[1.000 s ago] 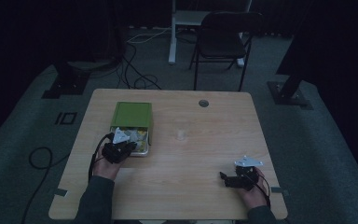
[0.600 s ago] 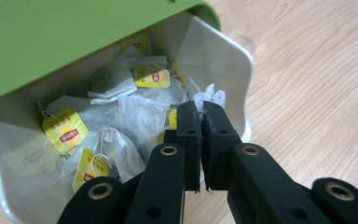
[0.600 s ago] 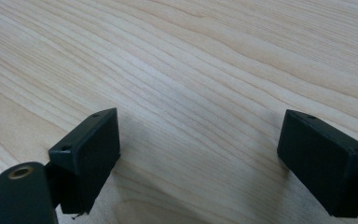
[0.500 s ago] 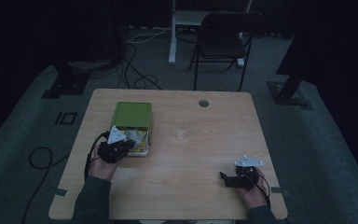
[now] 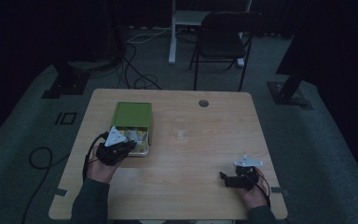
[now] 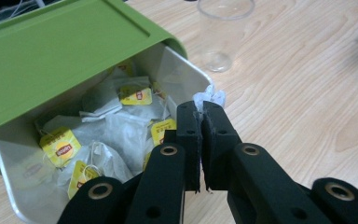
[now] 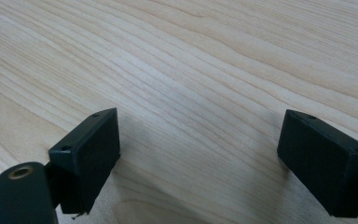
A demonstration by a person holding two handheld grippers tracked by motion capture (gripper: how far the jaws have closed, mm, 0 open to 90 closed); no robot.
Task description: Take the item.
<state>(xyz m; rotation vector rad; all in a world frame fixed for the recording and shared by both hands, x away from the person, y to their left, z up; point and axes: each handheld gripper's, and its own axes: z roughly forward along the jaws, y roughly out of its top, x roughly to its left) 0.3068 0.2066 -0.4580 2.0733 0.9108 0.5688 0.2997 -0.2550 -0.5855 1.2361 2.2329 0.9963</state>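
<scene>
Pinched fingers (image 6: 189, 135) of the left gripper (image 6: 200, 109) clamp a tea bag (image 6: 209, 98) over the box's (image 6: 175, 70) corner; the right gripper (image 7: 200, 154) gapes wide, holding nothing.

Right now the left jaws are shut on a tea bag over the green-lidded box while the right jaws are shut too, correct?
Not quite: the right gripper has its jaws wide open over bare table, as the right gripper view shows. The left gripper is indeed shut on a tea bag by the box.

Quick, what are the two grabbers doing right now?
Left gripper: shut on a tea bag.
Right gripper: open, holding nothing.
</scene>
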